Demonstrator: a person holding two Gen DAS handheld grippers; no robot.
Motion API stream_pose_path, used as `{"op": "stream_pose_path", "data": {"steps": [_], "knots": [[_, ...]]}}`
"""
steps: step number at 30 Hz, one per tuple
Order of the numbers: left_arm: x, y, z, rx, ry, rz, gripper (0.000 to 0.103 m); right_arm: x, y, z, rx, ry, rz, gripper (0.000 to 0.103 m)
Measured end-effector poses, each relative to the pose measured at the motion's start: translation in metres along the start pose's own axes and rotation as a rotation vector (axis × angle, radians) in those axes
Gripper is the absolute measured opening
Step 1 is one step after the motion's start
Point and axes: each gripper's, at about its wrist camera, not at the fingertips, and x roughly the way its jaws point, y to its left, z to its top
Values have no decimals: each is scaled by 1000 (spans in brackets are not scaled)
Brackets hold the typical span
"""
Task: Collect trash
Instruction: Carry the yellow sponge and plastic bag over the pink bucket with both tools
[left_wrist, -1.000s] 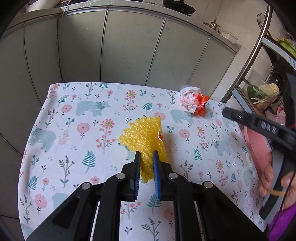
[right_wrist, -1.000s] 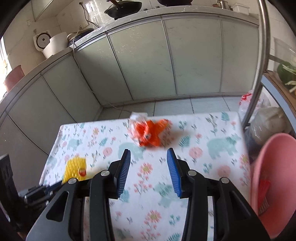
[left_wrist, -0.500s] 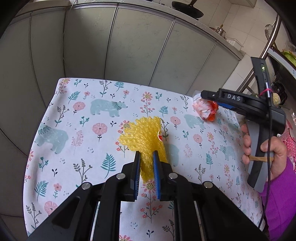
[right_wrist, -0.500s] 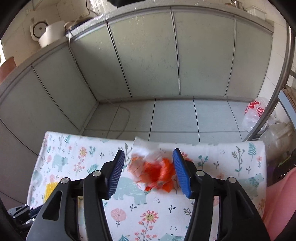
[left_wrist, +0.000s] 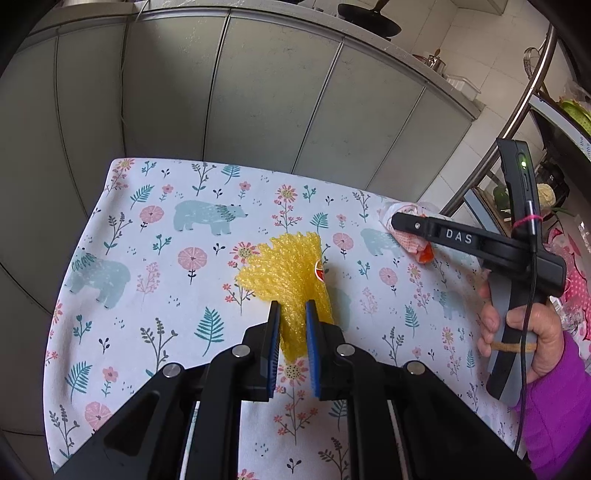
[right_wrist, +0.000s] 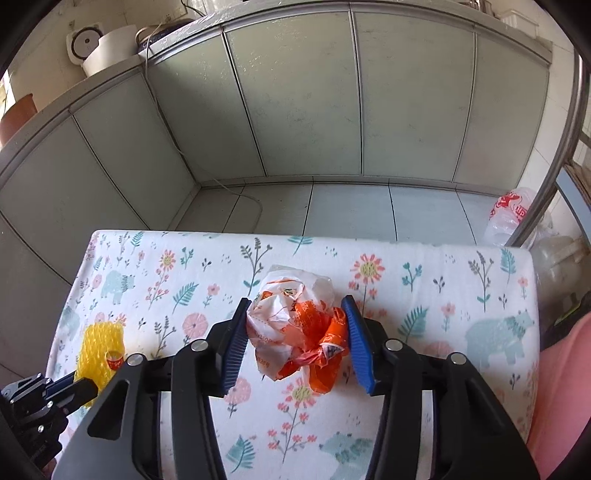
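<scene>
Right claw (right_wrist: 293, 325) now straddles crumpled bag (right_wrist: 295, 325)

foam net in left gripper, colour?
Yellow foam net, clearest in the left wrist view.

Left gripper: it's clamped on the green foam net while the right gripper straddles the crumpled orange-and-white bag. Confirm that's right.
Not quite: the foam net is yellow, not green, as the left wrist view shows. The rest holds: the left gripper is clamped on it, and the right gripper straddles the crumpled orange-and-white bag, its jaws just closing.
</scene>
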Motion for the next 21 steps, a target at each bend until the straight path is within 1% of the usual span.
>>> {"op": "stream_pose_path", "data": {"steps": [6, 11, 16, 21], "knots": [[-9, -10, -1, 22, -21, -1, 12, -35, 5, -25, 28, -22, 43, 49], [-19, -25, -3, 46, -38, -10, 12, -60, 10, -51, 48, -18, 64, 49], [-30, -41, -7, 76, -54, -15, 12, -77, 13, -71, 52, -21, 60, 49], [-40, -58, -10, 109, -66, -13, 12, -97, 6, -90, 65, -34, 46, 49]]}}
